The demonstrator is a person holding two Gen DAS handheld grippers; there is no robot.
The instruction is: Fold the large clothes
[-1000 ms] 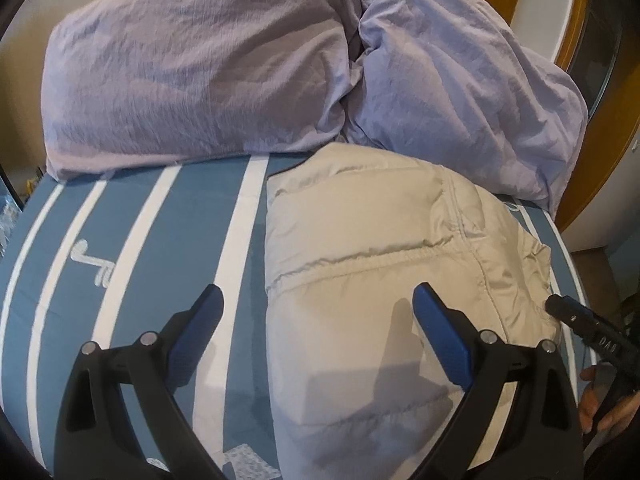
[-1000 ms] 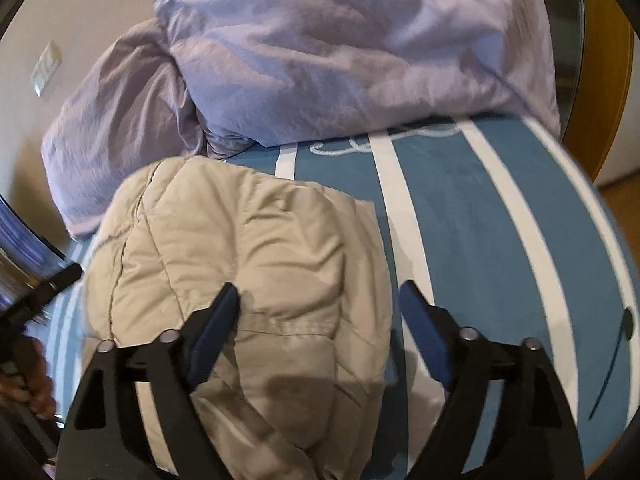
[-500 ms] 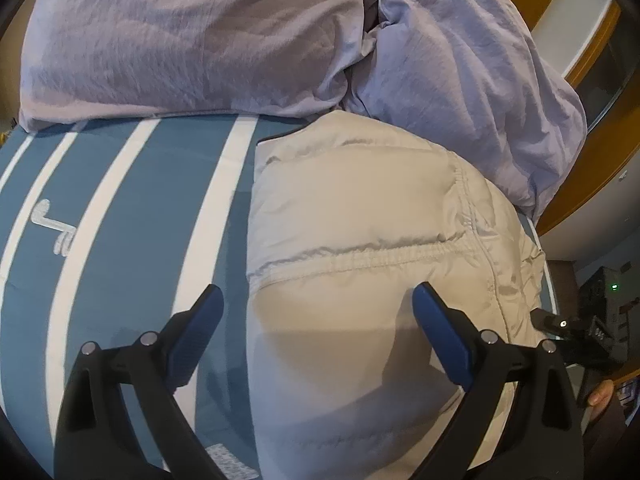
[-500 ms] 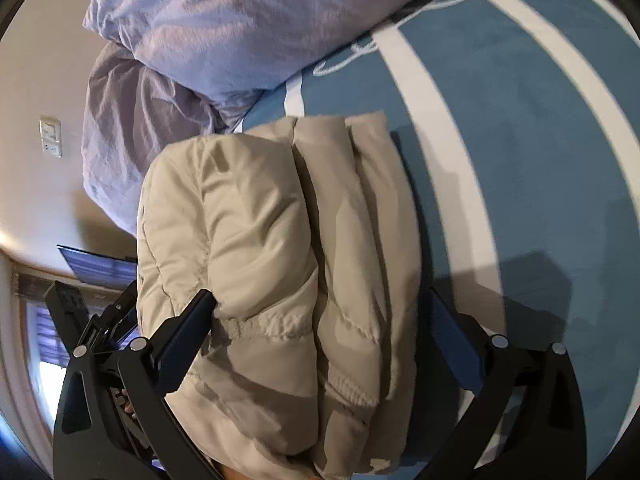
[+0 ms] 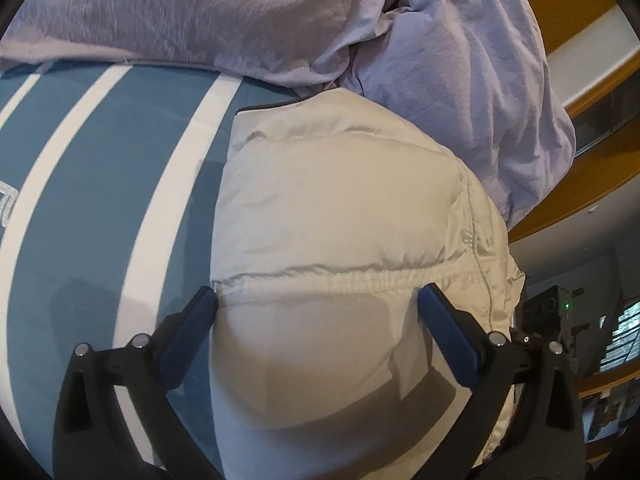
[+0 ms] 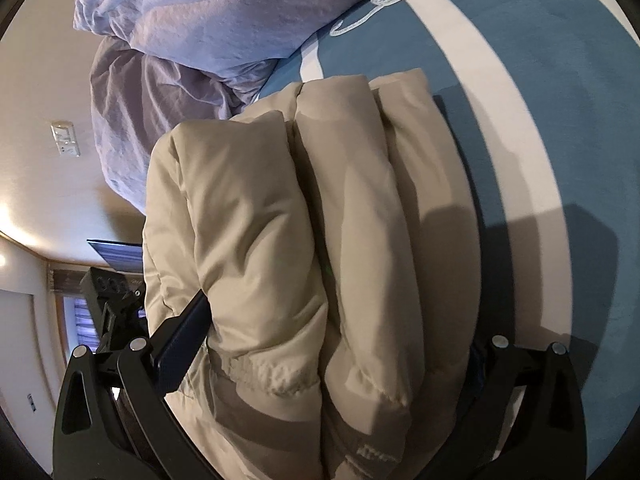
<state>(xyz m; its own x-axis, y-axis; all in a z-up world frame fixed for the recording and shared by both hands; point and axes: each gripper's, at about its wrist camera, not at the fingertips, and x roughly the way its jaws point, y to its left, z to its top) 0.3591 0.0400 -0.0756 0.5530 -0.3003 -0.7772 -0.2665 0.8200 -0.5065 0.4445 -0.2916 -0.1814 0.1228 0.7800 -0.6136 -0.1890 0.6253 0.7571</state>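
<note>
Puffer jacket: a beige quilted puffer jacket (image 5: 340,216) lay folded into a thick bundle on the bed, its far end close to the pillows; in the right wrist view (image 6: 320,240) three padded layers showed stacked on edge, side by side
Elastic hem: a gathered elastic seam (image 5: 340,280) ran across the jacket's top face, from one blue fingertip of the left tongs to the other
Left gripper: the left gripper (image 5: 318,304) stood spread wide, straddling the bundle across its width, with its blue fingers (image 5: 192,320) at either side of the jacket; whether the pads were pressing the fabric I could not tell
Right gripper: the right gripper (image 6: 340,332) was also spread, set around the stacked layers from the side; its left finger (image 6: 182,344) lay against the outer layer, while the other finger was almost wholly hidden behind the padding, so I could not say if it was squeezing
Bed cover: a teal bedspread (image 5: 100,184) with broad white stripes lay under the jacket, and the same cover (image 6: 540,120) showed beside the bundle in the right view, with the tongs' shadow on it
Pillows: two crumpled lilac pillows (image 5: 240,12) were heaped at the head of the bed, one overlapping the other (image 6: 224,12), just beyond the jacket
Wall: a cream wall with a switch plate (image 6: 64,138) stood behind the pillows
Other gear: the left gripper's black frame (image 6: 108,296) showed past the jacket's edge in the right view
</note>
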